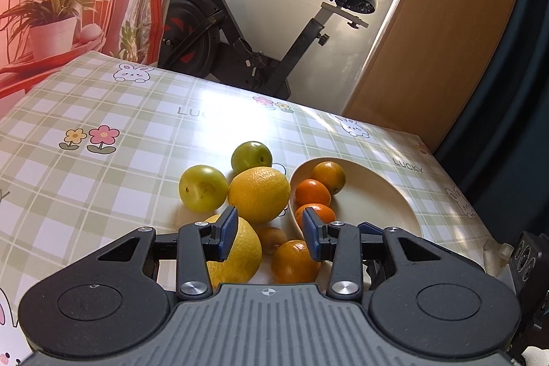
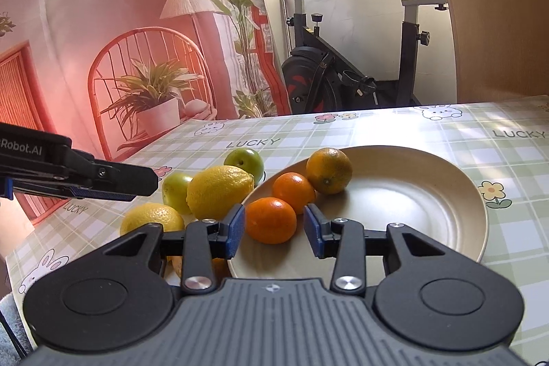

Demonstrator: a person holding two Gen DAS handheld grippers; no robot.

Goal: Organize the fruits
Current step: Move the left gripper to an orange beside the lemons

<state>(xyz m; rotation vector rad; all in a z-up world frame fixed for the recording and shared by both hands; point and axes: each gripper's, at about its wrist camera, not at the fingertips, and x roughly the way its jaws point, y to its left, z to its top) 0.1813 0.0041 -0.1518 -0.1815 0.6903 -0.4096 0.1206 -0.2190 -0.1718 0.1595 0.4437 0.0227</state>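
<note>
A beige plate [image 2: 411, 204] on the checked tablecloth holds three oranges; the nearest orange [image 2: 271, 220] lies between the open fingers of my right gripper [image 2: 274, 228], not gripped. The plate also shows in the left wrist view [image 1: 370, 198]. Left of it lie two lemons [image 1: 259, 194] [image 1: 236, 249], two green fruits [image 1: 203, 188] [image 1: 251, 156], a small brown fruit [image 1: 272, 237] and another orange [image 1: 295, 261]. My left gripper [image 1: 271, 234] is open above the loose orange and the brown fruit. It appears from the side in the right wrist view [image 2: 103, 180].
An exercise bike [image 1: 240, 33] stands behind the table's far edge. A printed backdrop with a chair and a plant [image 2: 147, 84] hangs at the left. A wooden panel [image 1: 446, 23] is at the right. The table edge runs close on the right [image 1: 463, 194].
</note>
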